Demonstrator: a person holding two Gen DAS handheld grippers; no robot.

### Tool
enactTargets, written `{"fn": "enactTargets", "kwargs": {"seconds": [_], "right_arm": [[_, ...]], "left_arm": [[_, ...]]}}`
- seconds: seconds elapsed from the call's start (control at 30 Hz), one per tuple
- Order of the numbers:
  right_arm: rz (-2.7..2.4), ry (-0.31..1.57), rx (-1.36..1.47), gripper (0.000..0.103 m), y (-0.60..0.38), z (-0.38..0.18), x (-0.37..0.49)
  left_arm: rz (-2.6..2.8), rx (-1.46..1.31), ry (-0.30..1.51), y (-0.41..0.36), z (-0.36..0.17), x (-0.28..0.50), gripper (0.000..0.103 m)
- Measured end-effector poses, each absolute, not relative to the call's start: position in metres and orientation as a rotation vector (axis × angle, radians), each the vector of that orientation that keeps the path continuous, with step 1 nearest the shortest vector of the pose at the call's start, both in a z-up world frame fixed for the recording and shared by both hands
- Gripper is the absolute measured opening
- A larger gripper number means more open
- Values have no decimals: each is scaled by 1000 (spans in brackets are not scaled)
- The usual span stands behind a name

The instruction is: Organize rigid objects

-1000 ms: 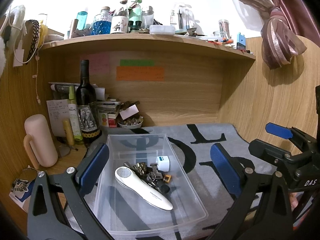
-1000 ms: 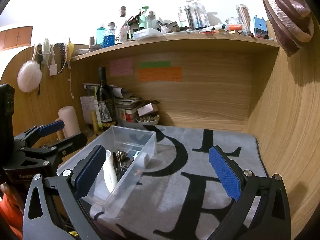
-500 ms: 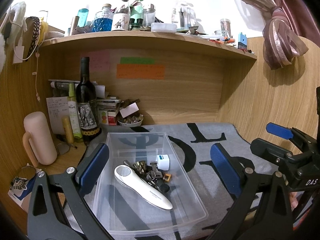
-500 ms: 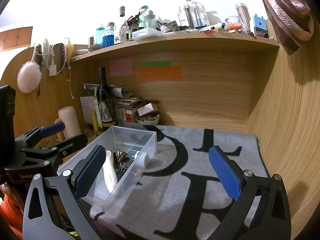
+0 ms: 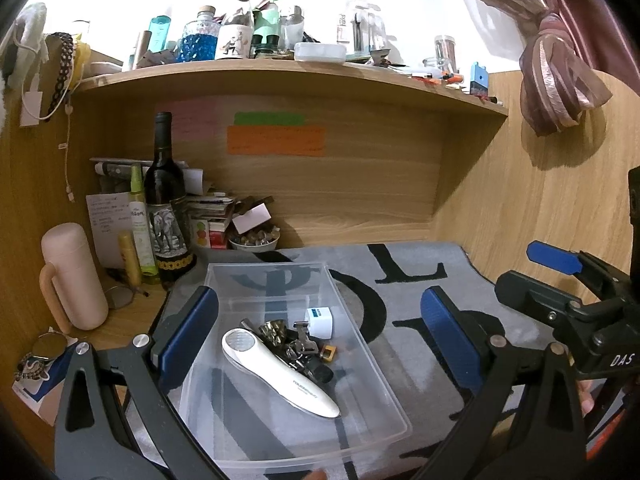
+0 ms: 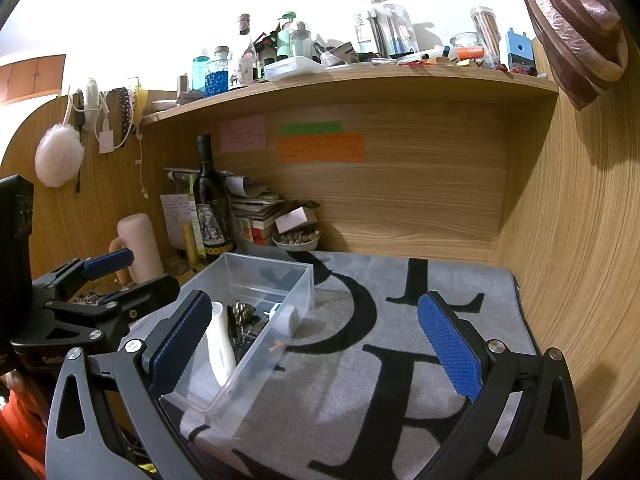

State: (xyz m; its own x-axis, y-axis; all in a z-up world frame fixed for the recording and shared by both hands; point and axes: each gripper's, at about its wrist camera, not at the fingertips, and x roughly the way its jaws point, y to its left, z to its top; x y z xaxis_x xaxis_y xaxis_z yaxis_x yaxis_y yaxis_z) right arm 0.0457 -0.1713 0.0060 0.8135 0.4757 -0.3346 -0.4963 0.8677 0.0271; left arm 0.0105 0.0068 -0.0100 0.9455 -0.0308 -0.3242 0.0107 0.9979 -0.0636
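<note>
A clear plastic bin [image 5: 362, 444] sits on the grey lettered mat [image 5: 404, 304]. In it lie a white handheld device [image 5: 280, 370], a white charger plug [image 5: 320, 322] and a bunch of keys [image 5: 298, 346]. My left gripper [image 5: 320, 336] is open and empty, hovering over the bin. My right gripper [image 6: 316, 344] is open and empty over the mat, to the right of the bin [image 6: 298, 298]. The white device also shows in the right wrist view [image 6: 220, 340]. The right gripper shows in the left wrist view [image 5: 556, 276], and the left gripper shows in the right wrist view [image 6: 116, 276].
A wine bottle [image 5: 166, 204], a green spray bottle [image 5: 140, 224], a pink mug [image 5: 74, 276], stacked books and a small bowl [image 5: 254, 240] crowd the back left corner. Glasses [image 5: 120, 296] lie on the desk. Wooden walls enclose back and right; a cluttered shelf [image 5: 280, 70] hangs overhead.
Both views have shifted very slightly. Both grippers stay open and the bin's contents have not moved.
</note>
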Motion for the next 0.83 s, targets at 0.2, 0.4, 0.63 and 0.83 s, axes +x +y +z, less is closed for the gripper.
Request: {"fn": "enactTargets", "kwargs": {"seconds": [0.2,0.4,0.63,0.83], "right_arm": [[519,345,-58,103,-172,6,46],[530,343,-51,103,-166,7,45],[531,337,-55,103,-163,8,43],[524,348,-42,103,-163,7,47]], "left_arm": [[-29,-68,342,6,-11,11,103],[-40,-79,345,8,-11,12,103],[-51,-70,340,6,-9,14,103],[-59,-70,342,6,-8,15,103]]}}
